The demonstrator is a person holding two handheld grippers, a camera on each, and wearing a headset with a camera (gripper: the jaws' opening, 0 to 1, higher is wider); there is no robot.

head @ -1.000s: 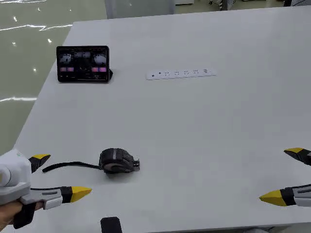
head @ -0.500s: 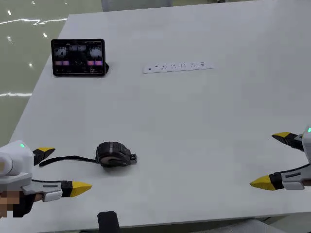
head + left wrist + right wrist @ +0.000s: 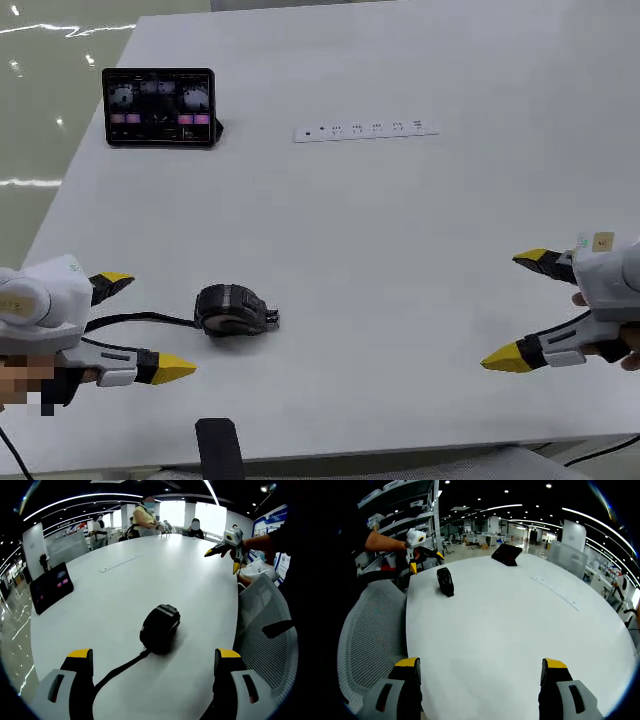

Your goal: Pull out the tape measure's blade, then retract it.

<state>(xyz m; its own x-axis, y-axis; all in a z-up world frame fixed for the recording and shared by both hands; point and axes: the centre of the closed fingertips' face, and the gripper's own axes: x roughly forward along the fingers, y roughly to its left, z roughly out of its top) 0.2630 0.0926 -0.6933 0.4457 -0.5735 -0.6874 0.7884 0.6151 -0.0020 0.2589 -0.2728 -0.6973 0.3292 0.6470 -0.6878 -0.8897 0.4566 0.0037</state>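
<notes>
The tape measure [image 3: 235, 310] lies on its side on the near left part of the white table [image 3: 400, 230], with its blade wound in. Its black strap [image 3: 145, 319] trails left along the table and passes between the jaws of the left gripper [image 3: 148, 323]. That gripper hovers just left of the case with its jaws spread wide and touches nothing. The right gripper [image 3: 514, 309] is well apart on the near right, its jaws also spread and empty. A tablet [image 3: 160, 107] and a power strip [image 3: 366, 130] sit on the far side, clear of the work.

The step in hand looks like the approach, with no grip taken yet. To do it well, the left gripper should move forward over the strap and close on the round case itself, across its flat sides. A pinch on the loose strap would let the case swing. What seems to be the hook [image 3: 272, 320] at the blade's end faces right. The right gripper should therefore come in low from that side and nip only that small tab. The pull should then run straight to the right, close above the table, so the blade does not twist or buckle. For the return, guide the blade in slowly, since a hard snap could jerk the case out of the jaws.
</notes>
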